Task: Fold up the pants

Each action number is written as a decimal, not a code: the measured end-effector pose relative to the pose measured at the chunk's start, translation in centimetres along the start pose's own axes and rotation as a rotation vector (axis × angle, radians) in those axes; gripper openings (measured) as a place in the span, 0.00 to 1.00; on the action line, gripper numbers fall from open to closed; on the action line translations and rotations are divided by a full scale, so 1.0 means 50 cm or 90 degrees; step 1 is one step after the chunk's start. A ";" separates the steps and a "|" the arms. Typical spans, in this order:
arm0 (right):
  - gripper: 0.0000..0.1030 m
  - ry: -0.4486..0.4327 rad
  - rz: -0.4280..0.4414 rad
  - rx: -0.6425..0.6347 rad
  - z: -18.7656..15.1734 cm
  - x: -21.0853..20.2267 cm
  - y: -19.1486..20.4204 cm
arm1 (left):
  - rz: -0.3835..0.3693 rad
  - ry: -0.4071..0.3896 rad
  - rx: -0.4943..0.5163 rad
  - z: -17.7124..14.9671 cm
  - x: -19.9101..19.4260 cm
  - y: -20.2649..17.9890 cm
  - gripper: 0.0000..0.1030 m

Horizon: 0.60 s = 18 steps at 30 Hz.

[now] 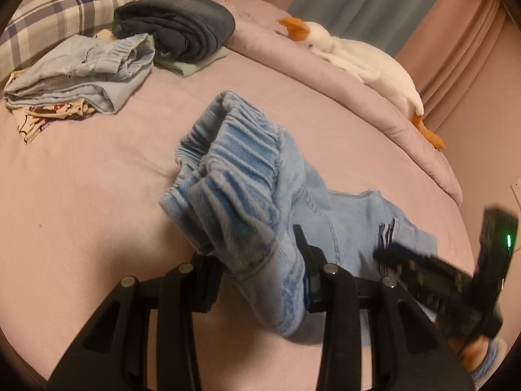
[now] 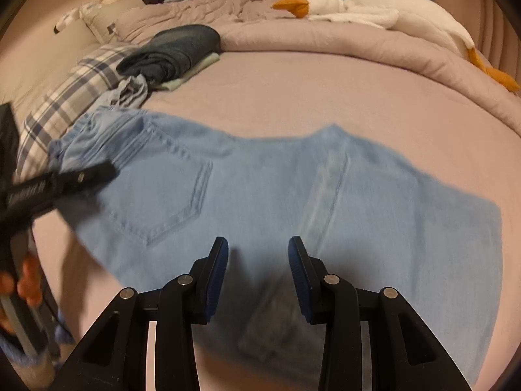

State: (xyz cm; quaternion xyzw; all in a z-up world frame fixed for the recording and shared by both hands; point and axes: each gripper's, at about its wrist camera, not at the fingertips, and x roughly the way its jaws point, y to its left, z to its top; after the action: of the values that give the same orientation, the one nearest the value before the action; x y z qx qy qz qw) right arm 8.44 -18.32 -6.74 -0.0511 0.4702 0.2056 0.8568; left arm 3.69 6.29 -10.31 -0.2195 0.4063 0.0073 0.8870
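Observation:
Light blue denim pants [image 2: 260,179] lie spread on the pink bed sheet [image 1: 81,195], back pocket up. My left gripper [image 1: 250,251] is shut on the gathered elastic waistband [image 1: 234,163], which stands bunched up between its fingers. In the right wrist view that gripper [image 2: 107,171] shows blurred at the pants' left end. My right gripper [image 2: 258,241] hangs over the near edge of the pants. Its blue pads [image 2: 218,277] stand apart, and the fabric beneath the gap lies in shadow. The left wrist view has this gripper [image 1: 384,254] at the right, its tip over the denim.
A stack of folded clothes [image 1: 81,75] and a dark folded garment [image 1: 182,22] lie at the far left beside a plaid pillow [image 1: 58,6]. A rolled pink quilt [image 1: 325,75] with a white goose plush [image 1: 358,62] lines the far edge. A hand [image 2: 26,283] shows at the left.

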 end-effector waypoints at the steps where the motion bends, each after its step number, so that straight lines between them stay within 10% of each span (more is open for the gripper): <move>1: 0.38 -0.004 -0.002 0.001 0.015 0.007 0.001 | -0.001 0.003 -0.002 0.001 0.003 0.003 0.36; 18: 0.38 0.062 -0.035 0.030 0.088 0.120 -0.005 | -0.005 0.021 0.000 -0.002 0.017 0.013 0.37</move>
State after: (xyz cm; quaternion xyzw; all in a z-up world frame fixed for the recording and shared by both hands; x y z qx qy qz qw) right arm 14.86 -15.50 -9.32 -0.0539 0.5143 0.1683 0.8392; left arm 4.04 6.71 -11.22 -0.2215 0.4199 0.0003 0.8801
